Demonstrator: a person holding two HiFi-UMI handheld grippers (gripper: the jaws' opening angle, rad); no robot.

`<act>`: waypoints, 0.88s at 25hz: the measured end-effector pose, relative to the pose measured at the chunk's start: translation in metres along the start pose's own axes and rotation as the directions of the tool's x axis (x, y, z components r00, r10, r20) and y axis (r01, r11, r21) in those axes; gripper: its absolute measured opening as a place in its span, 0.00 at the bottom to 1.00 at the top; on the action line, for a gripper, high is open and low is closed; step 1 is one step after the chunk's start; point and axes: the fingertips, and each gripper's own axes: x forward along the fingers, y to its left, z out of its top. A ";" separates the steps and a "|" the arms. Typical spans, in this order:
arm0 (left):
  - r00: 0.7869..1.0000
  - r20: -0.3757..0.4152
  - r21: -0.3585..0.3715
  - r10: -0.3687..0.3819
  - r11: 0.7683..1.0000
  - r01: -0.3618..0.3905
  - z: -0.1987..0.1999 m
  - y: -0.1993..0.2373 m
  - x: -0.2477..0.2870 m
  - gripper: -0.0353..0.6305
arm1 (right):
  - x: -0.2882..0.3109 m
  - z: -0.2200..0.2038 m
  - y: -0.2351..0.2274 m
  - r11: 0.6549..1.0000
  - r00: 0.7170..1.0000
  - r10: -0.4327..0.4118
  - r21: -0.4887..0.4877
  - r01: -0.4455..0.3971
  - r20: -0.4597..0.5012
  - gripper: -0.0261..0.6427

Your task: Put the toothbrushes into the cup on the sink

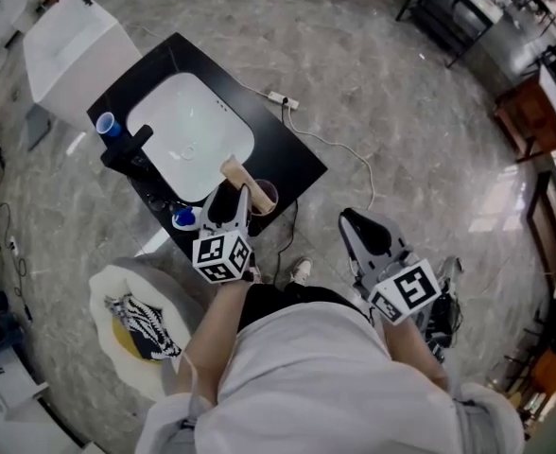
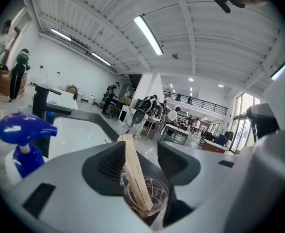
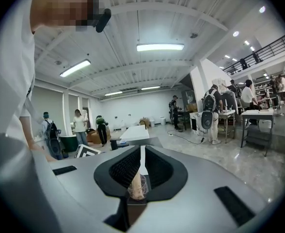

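Logging L gripper (image 1: 231, 195) first: we hold it w/ the forearm stretched fwd from the torso, marker cube on top, fingers (image 2: 108, 165) tipped down over the near edge of the sink counter (image 1: 292, 154). Fingers are spread wide and pinch nothing.

Cup (image 2: 146, 196) sits just beyond and below the fingertips, in line w/ the gap. Toothbrushes (image 2: 133, 166) stand in it, wooden handles leaning up through the gap, closer to the L finger. Whether they touch that pad, we can't tell.

Blue pump bottle (image 2: 23, 140) is off to the L of the fingers, black faucet (image 2: 43, 103) behind it. White basin (image 1: 188, 135) lies further out past the fingertips.

R gripper (image 3: 141, 165): we keep that arm bent and out to our right, off the counter, over the floor, well apart from the cup. Its fingers are drawn nearly together, only a thin slit between them, nothing pinched. The cup shows far off, low in that slit.
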 end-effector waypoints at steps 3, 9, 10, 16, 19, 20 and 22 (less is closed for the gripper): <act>0.999 0.035 -0.001 0.002 1.000 -0.002 0.011 -0.002 -0.011 0.34 | 0.005 -0.001 0.001 0.999 0.999 0.039 -0.001 -0.039 0.003 0.11; 0.994 0.114 0.058 -0.002 0.998 -0.005 0.043 -0.006 -0.045 0.22 | 0.017 0.000 0.007 0.993 0.993 0.115 -0.001 -0.115 0.020 0.11; 0.992 0.124 0.067 0.008 0.998 -0.017 0.047 -0.003 -0.051 0.20 | 0.019 0.000 0.008 0.992 0.992 0.128 -0.003 -0.128 0.024 0.12; 0.986 0.150 0.076 0.067 0.994 -0.079 0.057 0.010 -0.082 0.15 | 0.030 0.004 0.016 0.983 0.982 0.183 -0.005 -0.183 0.041 0.11; 0.983 0.169 0.085 0.078 0.992 -0.094 0.062 0.012 -0.095 0.13 | 0.035 0.007 0.018 0.979 0.978 0.202 -0.013 -0.202 0.049 0.12; 0.981 0.174 0.089 0.083 0.991 -0.099 0.063 0.013 -0.099 0.13 | 0.036 0.006 0.019 0.979 0.977 0.206 -0.014 -0.206 0.050 0.12; 0.979 0.182 0.090 0.090 0.990 -0.107 0.065 0.016 -0.107 0.12 | 0.038 0.005 0.020 0.978 0.977 0.208 -0.014 -0.207 0.048 0.11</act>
